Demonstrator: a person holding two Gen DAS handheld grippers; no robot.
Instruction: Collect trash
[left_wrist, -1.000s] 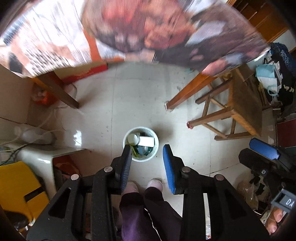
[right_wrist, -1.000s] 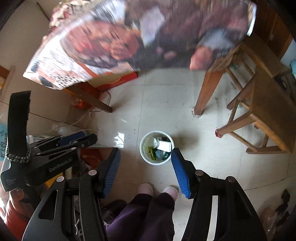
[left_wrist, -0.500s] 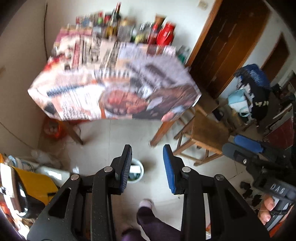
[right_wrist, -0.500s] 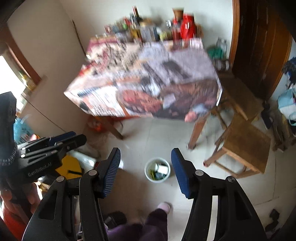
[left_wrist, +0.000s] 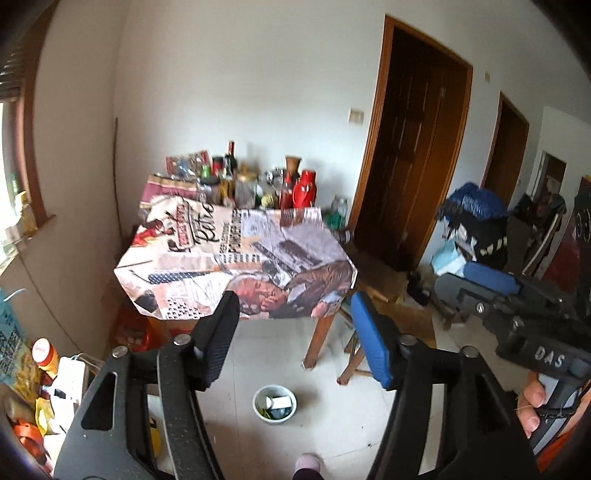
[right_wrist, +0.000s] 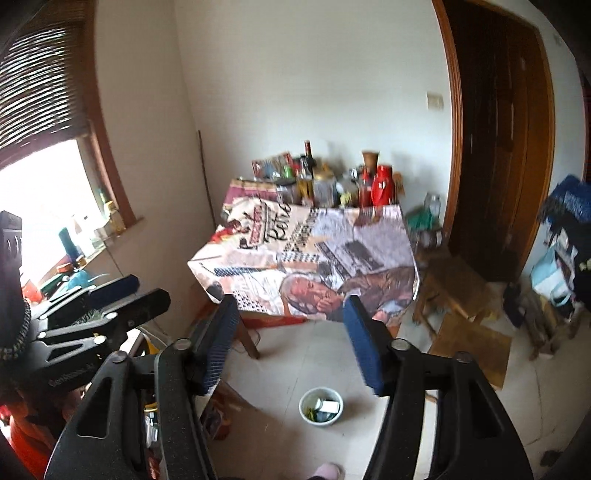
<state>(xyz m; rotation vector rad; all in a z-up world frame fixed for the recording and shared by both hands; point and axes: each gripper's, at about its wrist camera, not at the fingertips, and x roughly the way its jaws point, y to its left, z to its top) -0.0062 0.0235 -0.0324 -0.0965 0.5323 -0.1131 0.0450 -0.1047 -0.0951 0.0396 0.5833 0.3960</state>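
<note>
Left wrist: left gripper (left_wrist: 291, 332), right gripper (right_wrist: 290, 332) jaws opening, empty; trash bin (left_wrist: 274, 403) upright, mouth up.

Our right gripper (right_wrist: 291, 332), its jaws opening with nothing between them, looks down on a white bin (right_wrist: 320, 406) of trash on the floor (right_wrist: 295, 362), near the table's (right_wrist: 310, 254) front edge.

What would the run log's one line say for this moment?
left gripper: opening, nothing between jaws | right gripper: opening, nothing between jaws | white bin: on floor, trash inside | table: bottles at back
</note>
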